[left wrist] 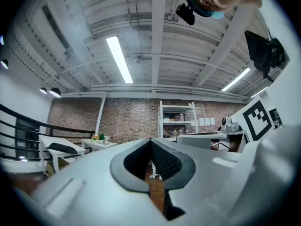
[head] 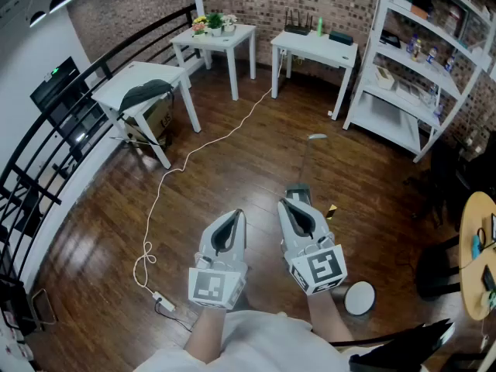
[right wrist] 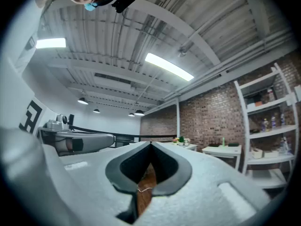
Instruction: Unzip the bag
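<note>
A dark bag (head: 145, 94) lies on a white table (head: 124, 80) at the far left of the room, well away from both grippers. The left gripper view also catches the bag (left wrist: 61, 148), small at its left edge. My left gripper (head: 236, 214) is held out over the wooden floor with its jaws shut and nothing between them. Beside it my right gripper (head: 284, 203) is shut and empty too. Each gripper's own view shows its jaw tips meeting, at the left gripper (left wrist: 151, 140) and the right gripper (right wrist: 150, 145), both tilted up toward the ceiling.
Two more white tables (head: 213, 41) (head: 314, 49) stand at the brick back wall, and a white shelf unit (head: 422, 60) at the right. A white cable (head: 178, 169) runs across the floor. A black railing (head: 46, 153) lines the left side. A round white object (head: 359, 297) lies near my right.
</note>
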The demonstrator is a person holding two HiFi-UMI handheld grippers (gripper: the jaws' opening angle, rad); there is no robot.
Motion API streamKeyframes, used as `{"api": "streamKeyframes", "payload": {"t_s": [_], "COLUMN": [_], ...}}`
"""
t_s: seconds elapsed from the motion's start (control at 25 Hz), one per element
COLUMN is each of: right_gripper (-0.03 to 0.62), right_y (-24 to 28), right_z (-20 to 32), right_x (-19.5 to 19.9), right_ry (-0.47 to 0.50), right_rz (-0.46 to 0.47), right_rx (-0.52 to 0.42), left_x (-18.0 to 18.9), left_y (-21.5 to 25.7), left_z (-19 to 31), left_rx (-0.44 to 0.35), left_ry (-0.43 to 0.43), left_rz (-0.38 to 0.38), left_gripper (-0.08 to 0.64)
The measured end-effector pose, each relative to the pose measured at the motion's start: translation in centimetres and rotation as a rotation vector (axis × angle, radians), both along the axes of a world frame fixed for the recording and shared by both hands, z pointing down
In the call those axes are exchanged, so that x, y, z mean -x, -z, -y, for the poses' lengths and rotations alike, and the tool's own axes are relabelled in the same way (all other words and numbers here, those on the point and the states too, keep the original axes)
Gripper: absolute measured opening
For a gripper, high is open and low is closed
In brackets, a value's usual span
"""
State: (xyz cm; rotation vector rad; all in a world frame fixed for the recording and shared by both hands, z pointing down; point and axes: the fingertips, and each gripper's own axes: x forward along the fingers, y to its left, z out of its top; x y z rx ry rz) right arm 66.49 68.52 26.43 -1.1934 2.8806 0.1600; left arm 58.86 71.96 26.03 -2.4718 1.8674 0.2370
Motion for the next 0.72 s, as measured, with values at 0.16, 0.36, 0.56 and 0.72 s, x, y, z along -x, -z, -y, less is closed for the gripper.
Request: {"api": "streamKeyframes", "payload": {"t_s": [0.16, 0.36, 0.56, 0.72], "right_gripper": [-0.009, -0.009, -0.010, -0.009], "right_y": [0.4, -0.6, 0.6, 1.0], "right_z": [2.1, 5.4, 8.9, 11.4], "right_x": [8.5, 19.8, 28.7, 32.7], "right_ry": [0.106, 0.249, 0.321, 0.331], "right_rz": [0.001, -0.018, -0.024, -0.042], "right_rx": [-0.010, 0.029, 0.013, 0.008], "left_x": [8.3, 19.3, 27.8, 31.9], "left_y": [0.1, -0.7, 0.2, 0.0], "left_z": [1.8, 4.7, 8.6, 11.6], "left_rx": [-0.001, 0.011, 0.037, 0.035], "left_ry": [0.101, 0.249, 0.313, 0.312], "left_rz": [-0.003, -0.014, -0.027, -0.032], "left_gripper": [0.015, 0.015, 0.015, 0.015]}}
